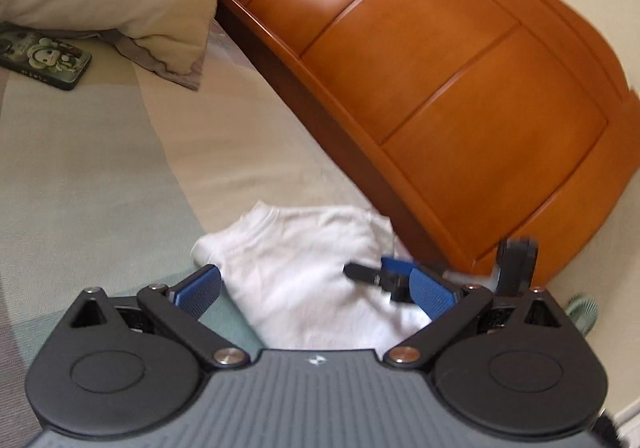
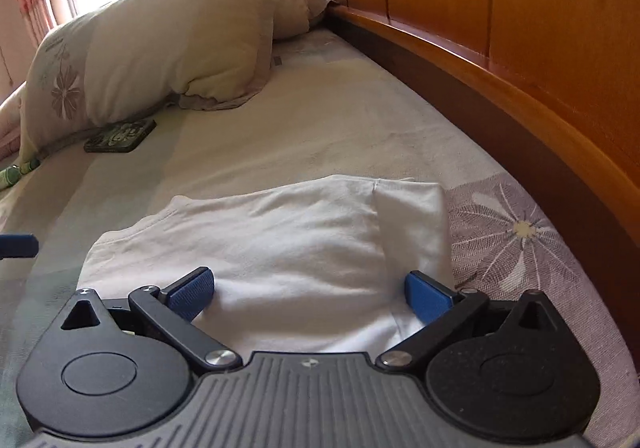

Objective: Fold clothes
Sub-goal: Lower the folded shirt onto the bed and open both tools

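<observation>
Left gripper spread wide over white garment, holding nothing, right gripper likewise spread wide above it, garment folded flat on bedsheet beside wooden headboard, pillow and small tin well beyond

Bare bedsheet lies open between pillow and wooden headboard, which walls the right.

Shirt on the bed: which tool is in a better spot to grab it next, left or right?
Probably the right tool. Its open fingers sit low on either side of the shirt edge. The left tool is open too, but it looks higher and off toward the shirt's corner.
</observation>
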The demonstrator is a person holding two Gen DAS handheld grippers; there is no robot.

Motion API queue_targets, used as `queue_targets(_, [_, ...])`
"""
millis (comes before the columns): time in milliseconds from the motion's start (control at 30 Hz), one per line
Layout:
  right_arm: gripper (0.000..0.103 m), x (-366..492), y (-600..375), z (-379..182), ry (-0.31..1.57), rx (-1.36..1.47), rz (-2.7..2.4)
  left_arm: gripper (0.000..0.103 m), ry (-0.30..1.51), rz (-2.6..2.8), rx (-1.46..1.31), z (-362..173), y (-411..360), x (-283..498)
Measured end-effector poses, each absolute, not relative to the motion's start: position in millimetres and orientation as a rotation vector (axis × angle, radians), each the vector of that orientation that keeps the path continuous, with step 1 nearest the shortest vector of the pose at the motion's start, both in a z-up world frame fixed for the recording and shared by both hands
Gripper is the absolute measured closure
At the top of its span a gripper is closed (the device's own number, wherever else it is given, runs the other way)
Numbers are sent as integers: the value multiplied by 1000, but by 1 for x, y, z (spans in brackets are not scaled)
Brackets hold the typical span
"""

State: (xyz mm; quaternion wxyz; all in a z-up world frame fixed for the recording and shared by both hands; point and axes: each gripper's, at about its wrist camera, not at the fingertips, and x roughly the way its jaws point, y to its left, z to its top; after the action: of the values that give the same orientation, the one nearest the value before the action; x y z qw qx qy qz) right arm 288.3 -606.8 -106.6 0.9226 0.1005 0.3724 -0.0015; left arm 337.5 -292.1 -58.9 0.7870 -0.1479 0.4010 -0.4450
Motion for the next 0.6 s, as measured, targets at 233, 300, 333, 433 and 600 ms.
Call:
queue_targets(233, [0, 297, -615, -99, 728, 312, 62, 3, 767, -927, -148, -53, -278, 310])
queue_targets(300, [0, 302, -617, -104, 721, 343, 72, 3, 772, -940, -132, -52, -275, 305])
queue_targets(333, [0, 300, -616, -107, 695, 328, 65, 3, 769, -942, -114, -51, -273, 302])
queue_targets(433, [0, 295, -623, -95, 723, 355, 106, 3, 739, -950, -35, -47, -267, 293])
queue_targets(600, [0, 296, -670, -79, 692, 479, 14, 3, 729, -948, -25, -50, -259, 285])
